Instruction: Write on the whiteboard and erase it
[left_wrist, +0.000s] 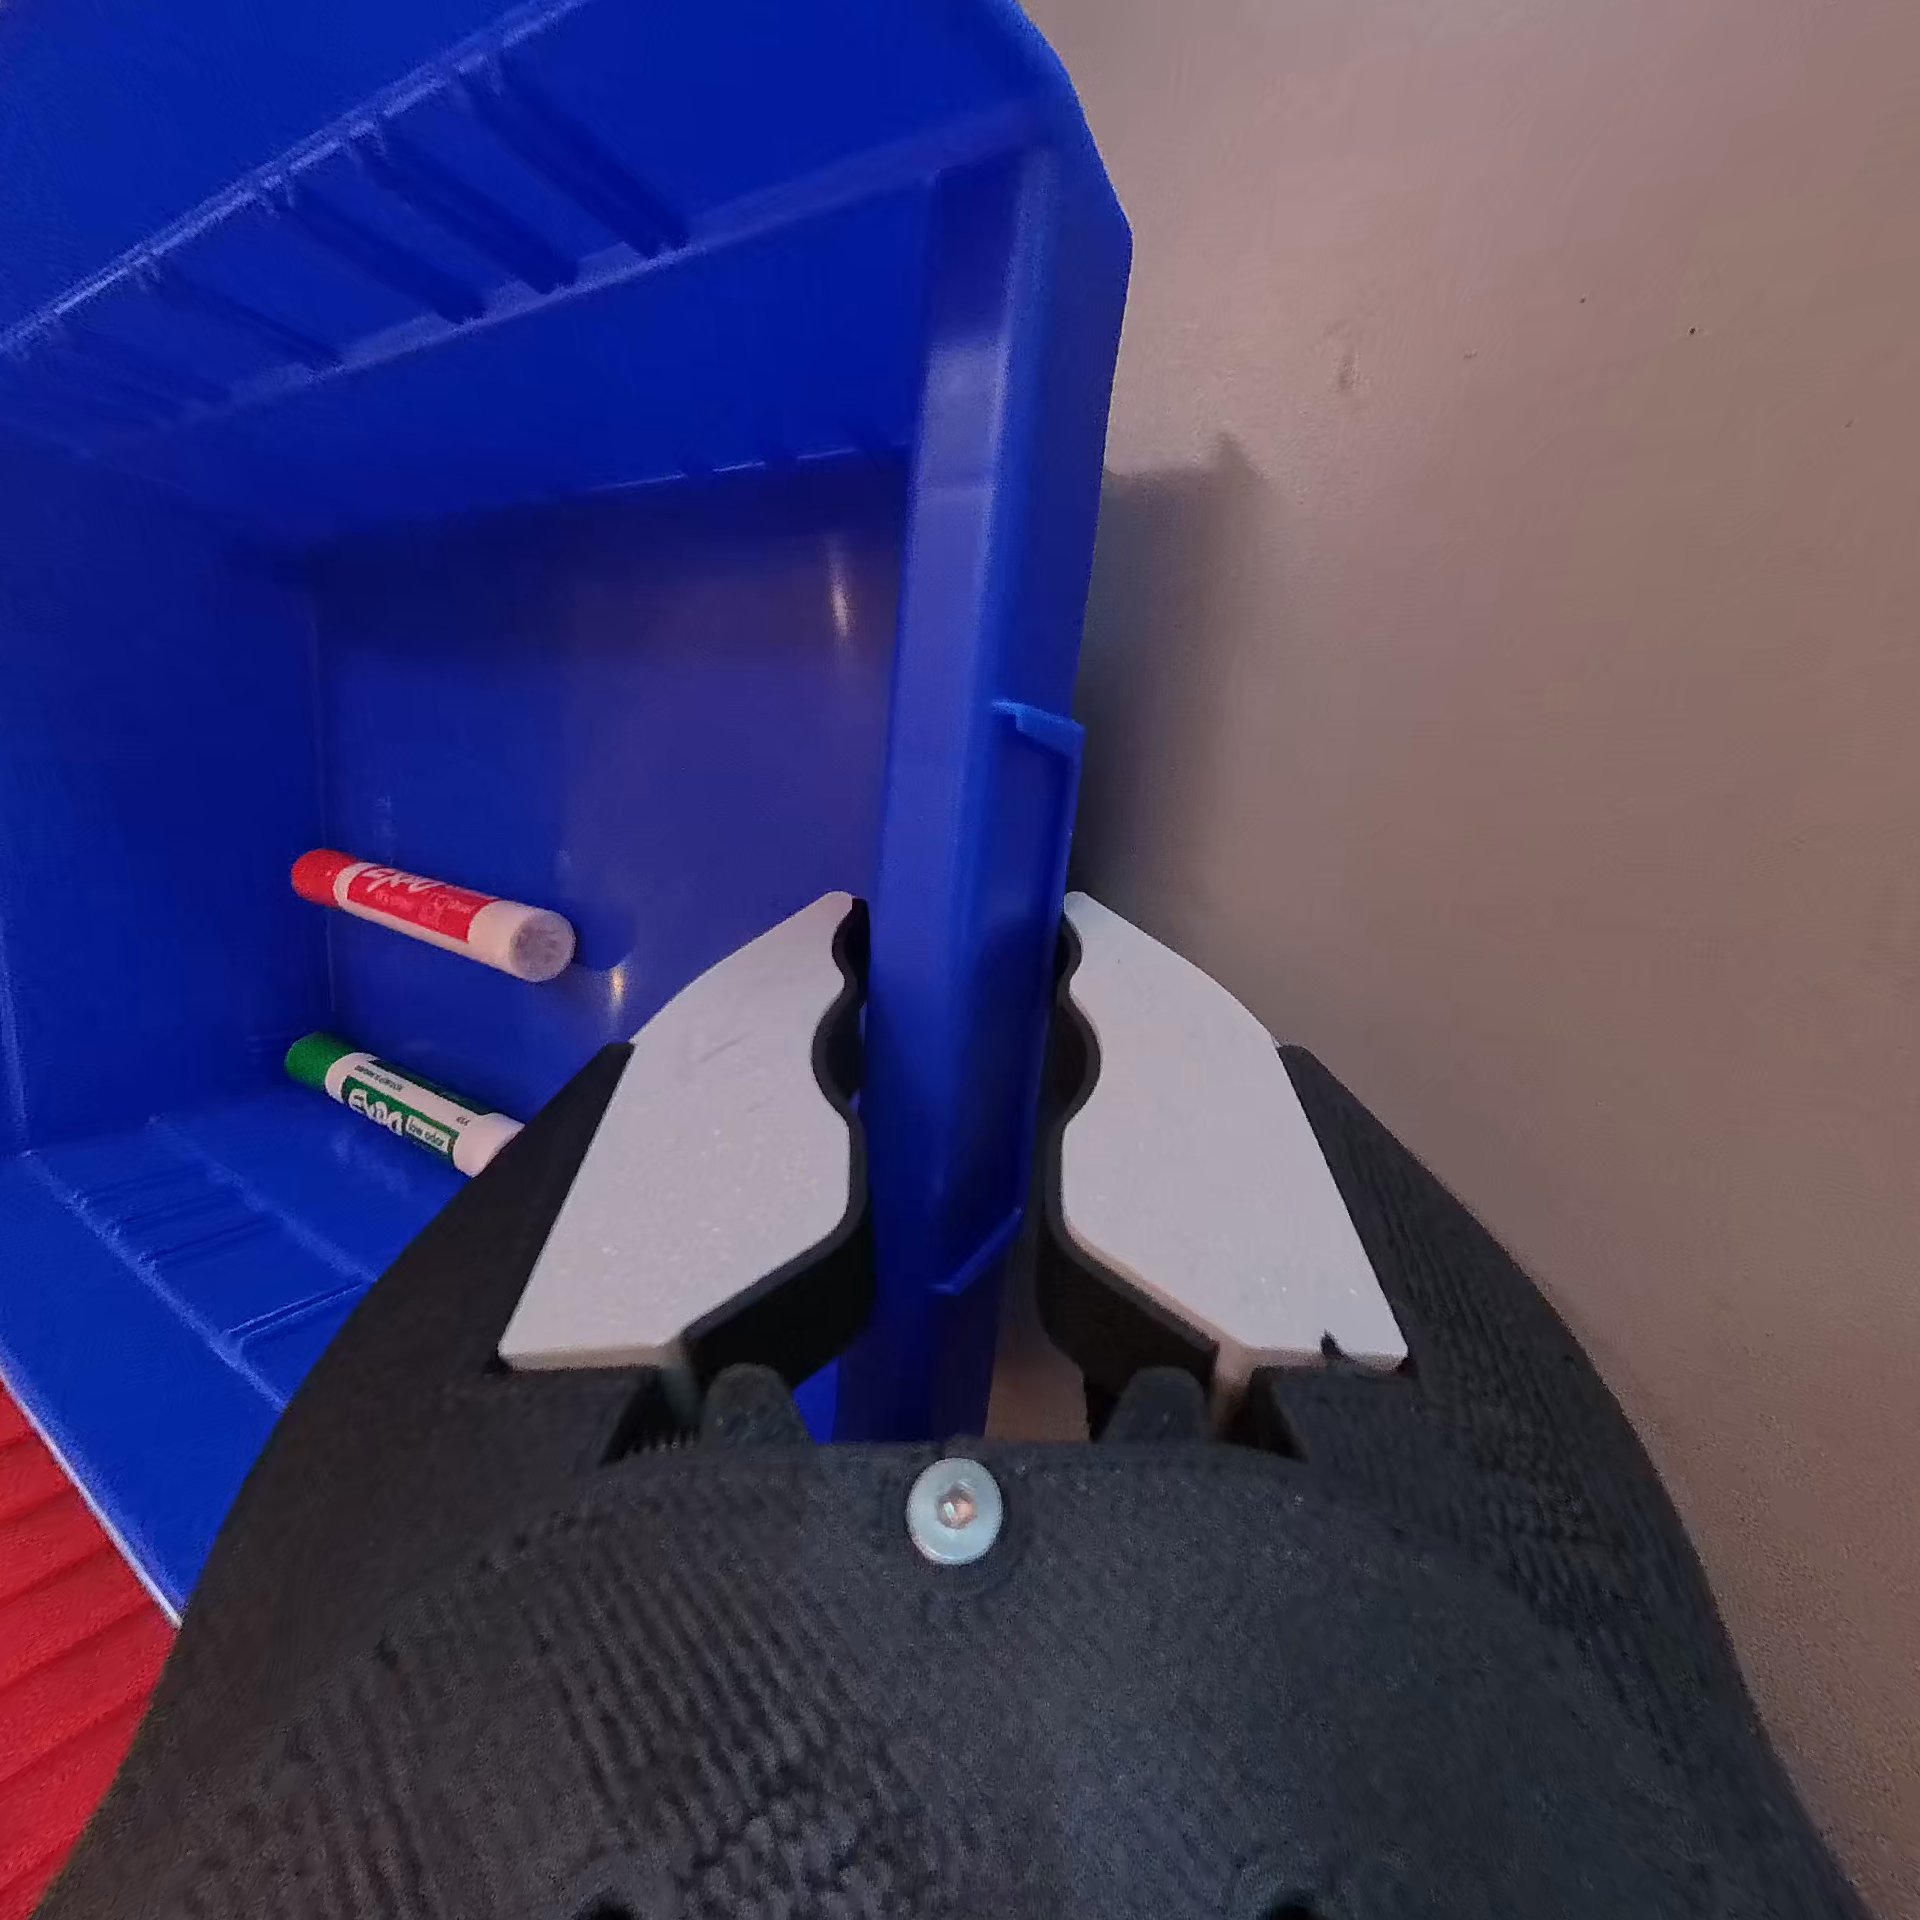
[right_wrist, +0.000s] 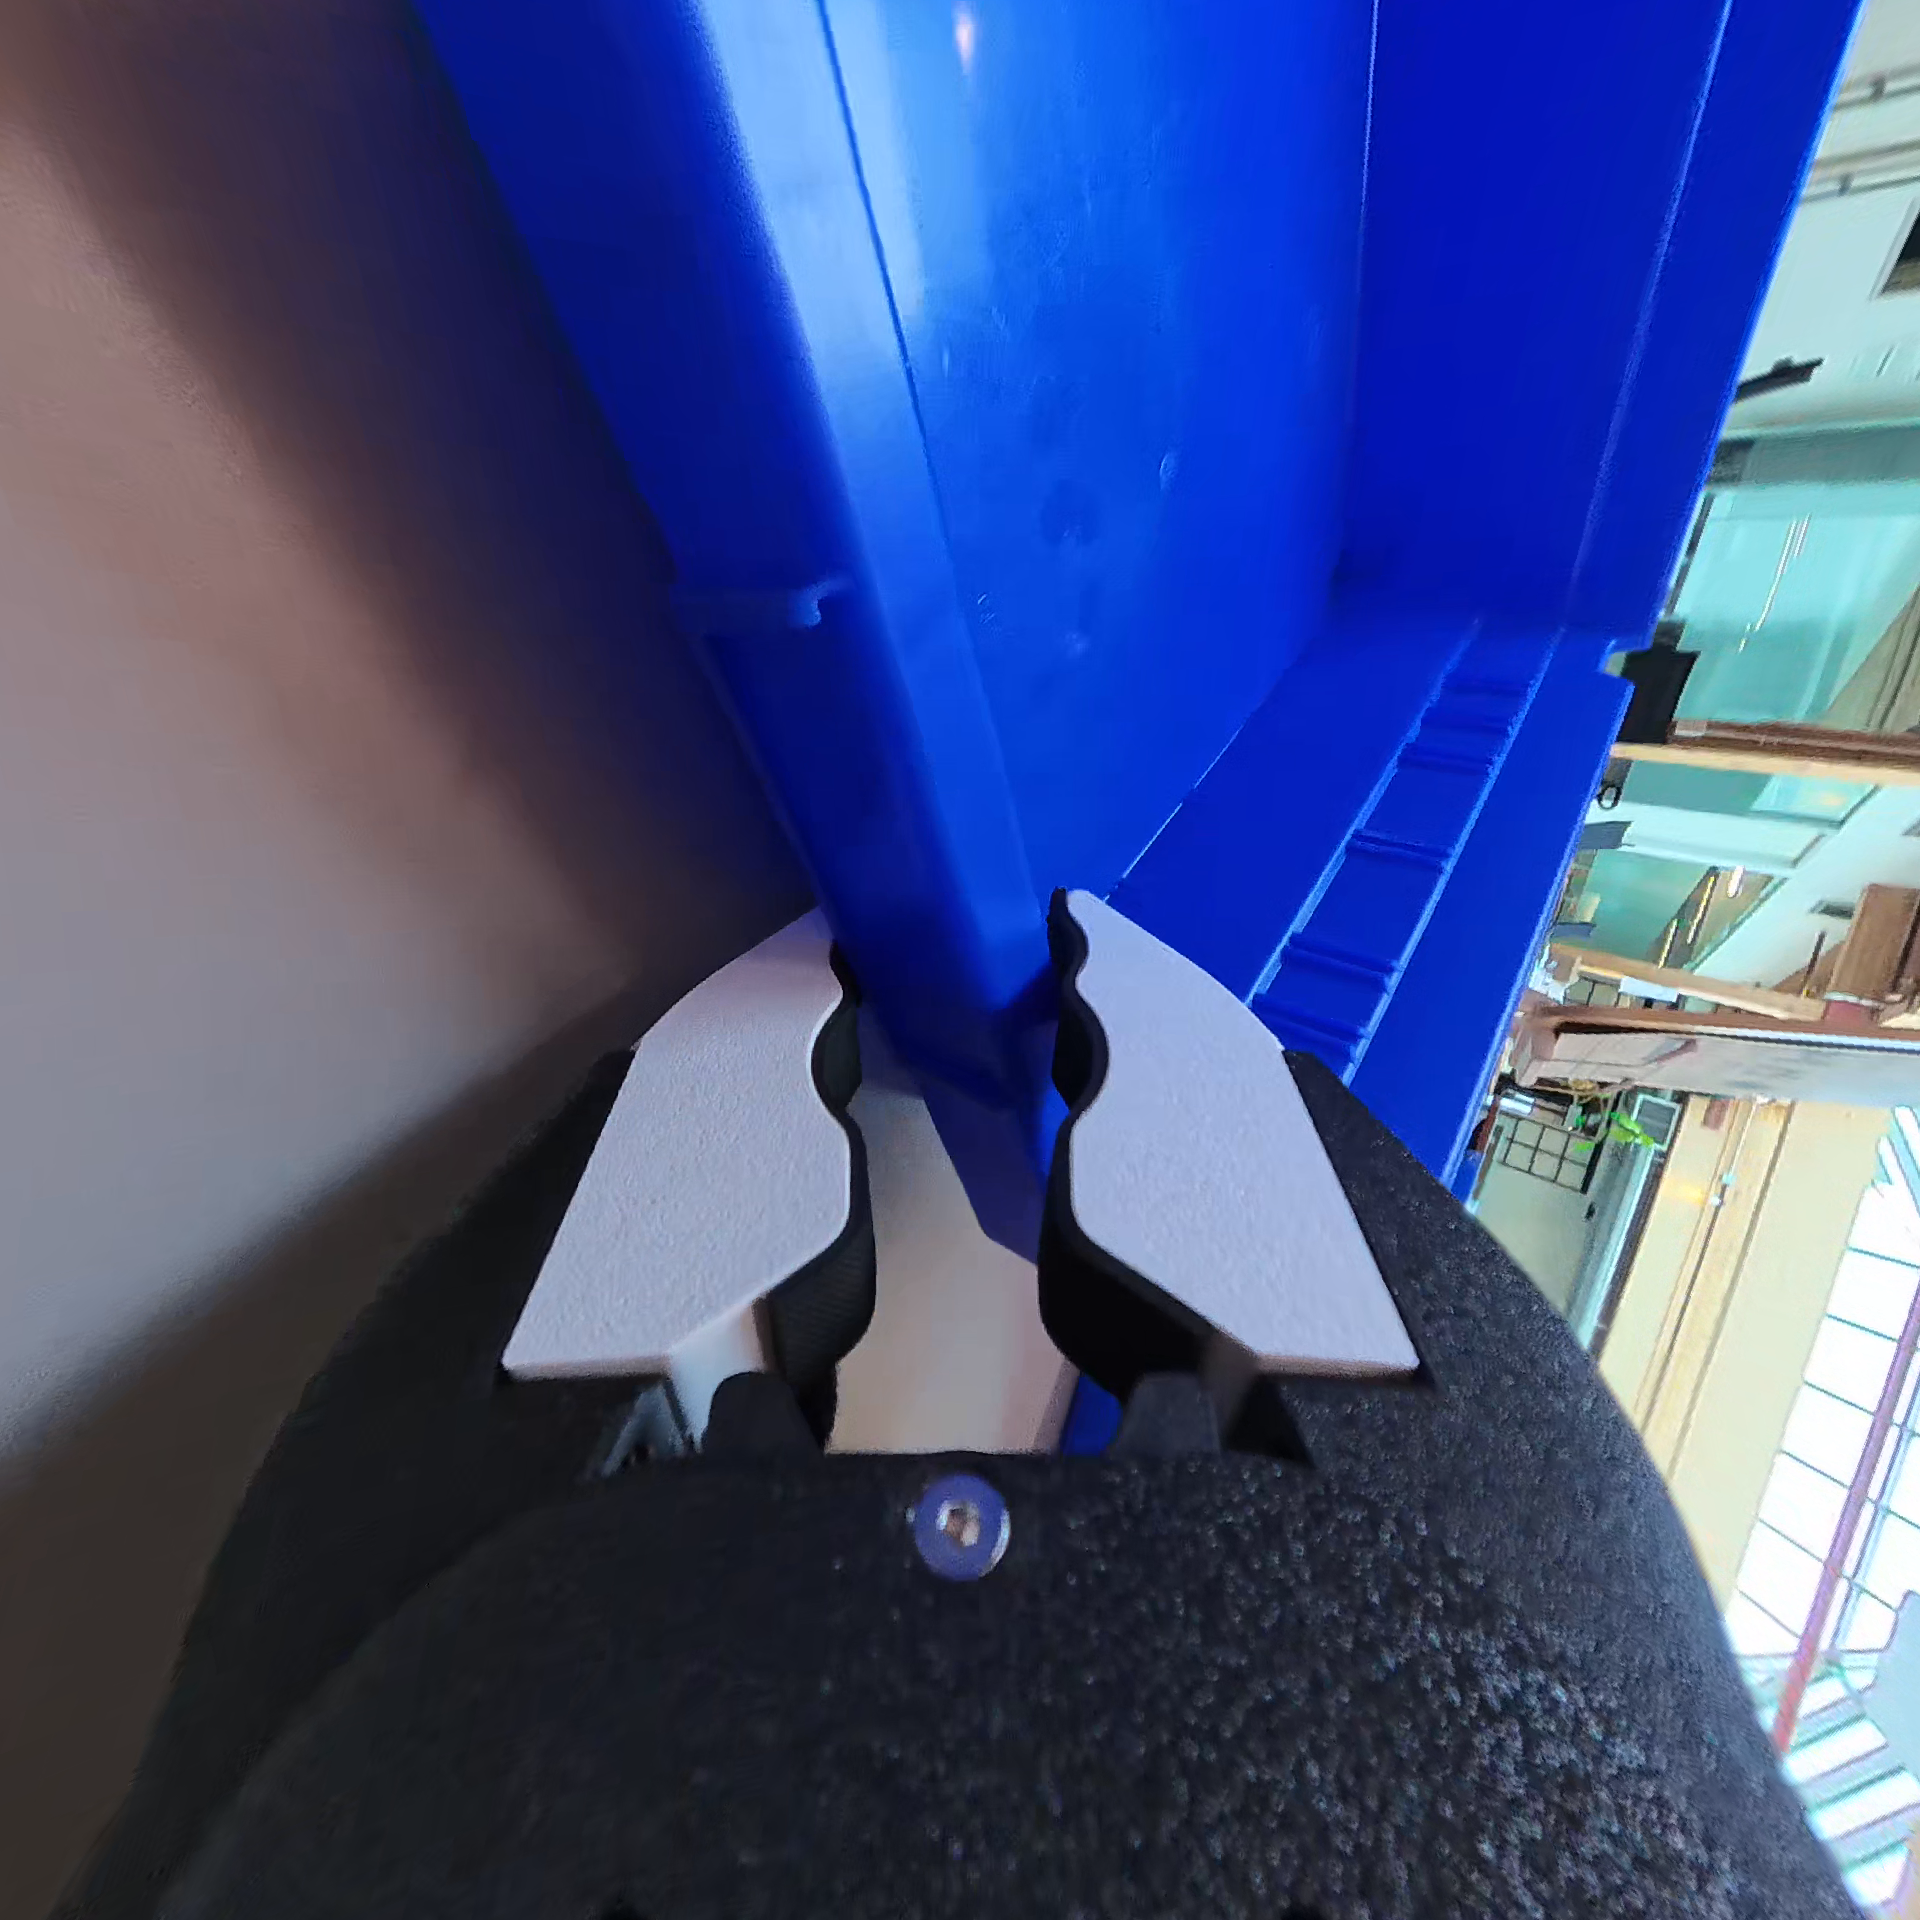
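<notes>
Both grippers, left gripper (left_wrist: 958, 914) and right gripper (right_wrist: 945, 925), clamp blue bin (left_wrist: 623, 675) walls.

Blue bin filling most of my feeds, plus some background stuff

From the left wrist cam I see a big blue plastic bin (left_wrist: 582, 644) with ribbed walls, tipped on its side against a beige wall (left_wrist: 1507, 520), and a bit of ribbed red surface (left_wrist: 62, 1621) in the bottom-left corner. On the right cam, past the bin's edge, there's a blurry room with windows (right_wrist: 1829, 1455) and wooden shelves (right_wrist: 1714, 997).
</notes>
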